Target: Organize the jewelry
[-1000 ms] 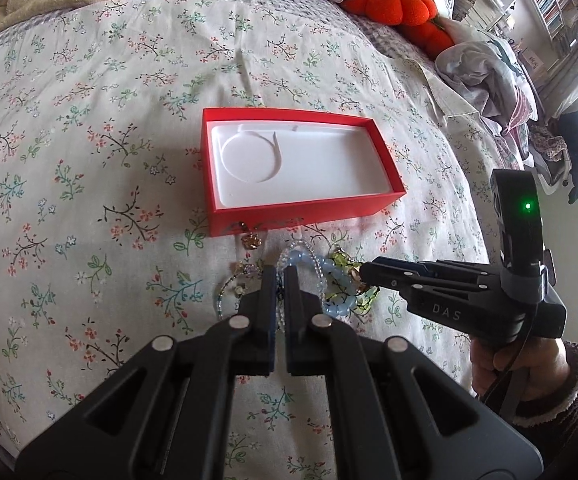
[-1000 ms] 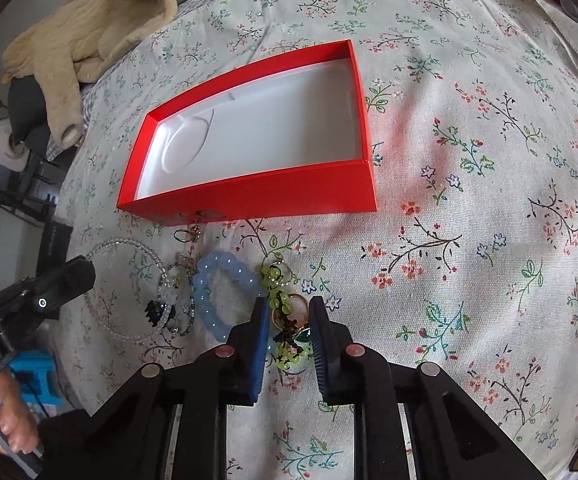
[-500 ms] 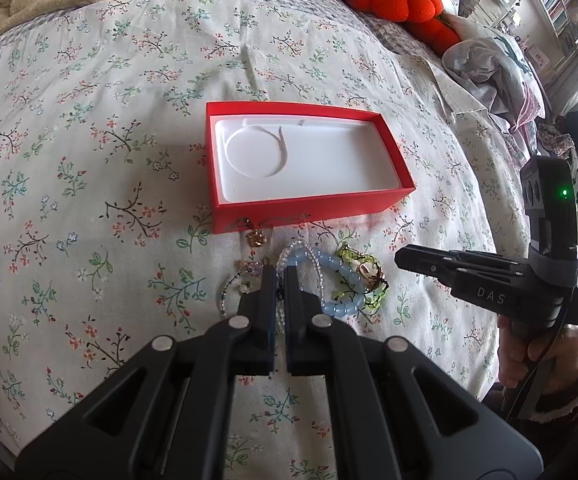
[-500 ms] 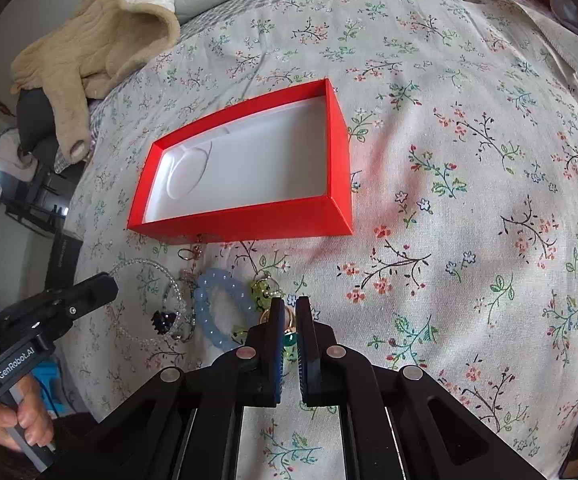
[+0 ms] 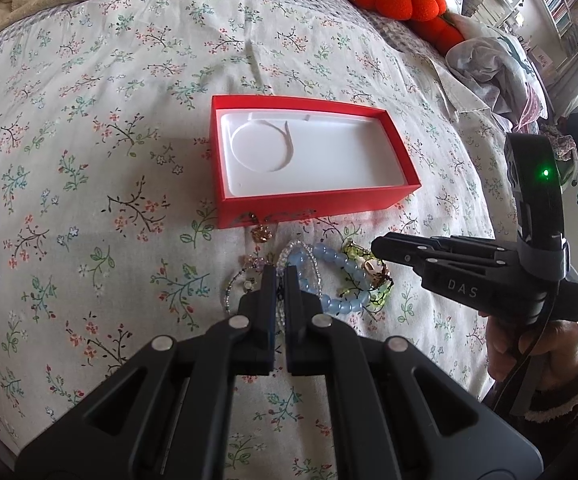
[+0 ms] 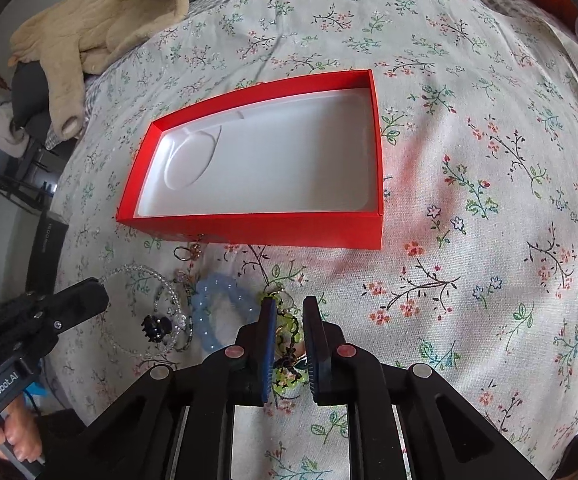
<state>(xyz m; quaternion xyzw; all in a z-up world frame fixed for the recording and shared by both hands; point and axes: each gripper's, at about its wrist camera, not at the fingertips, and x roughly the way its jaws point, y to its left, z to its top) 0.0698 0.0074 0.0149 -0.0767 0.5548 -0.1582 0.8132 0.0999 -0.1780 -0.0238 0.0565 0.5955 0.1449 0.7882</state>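
A red box (image 5: 309, 208) with a white liner lies on the floral bedspread; it also shows in the right wrist view (image 6: 257, 228). Just in front of it lies a pile of jewelry: a blue bead bracelet (image 5: 339, 280) (image 6: 217, 308), a clear bead bracelet (image 6: 145, 312), a green-yellow piece (image 6: 287, 328) (image 5: 369, 276) and a small gold charm (image 5: 261, 234). My left gripper (image 5: 281, 276) is shut with nothing seen between its fingers, over the clear beads. My right gripper (image 6: 289, 312) is partly open, its fingers either side of the green-yellow piece.
A beige blanket (image 6: 89, 28) lies at the bed's far left. Orange plush toys (image 5: 401, 0) and crumpled clothes (image 5: 497, 68) are at the far right. The bed's edge drops off on the left in the right wrist view, with furniture below.
My right gripper closed half a second ago, then opened partly again around the green-yellow piece and moved closer to the box. My left gripper stayed shut over the beads.
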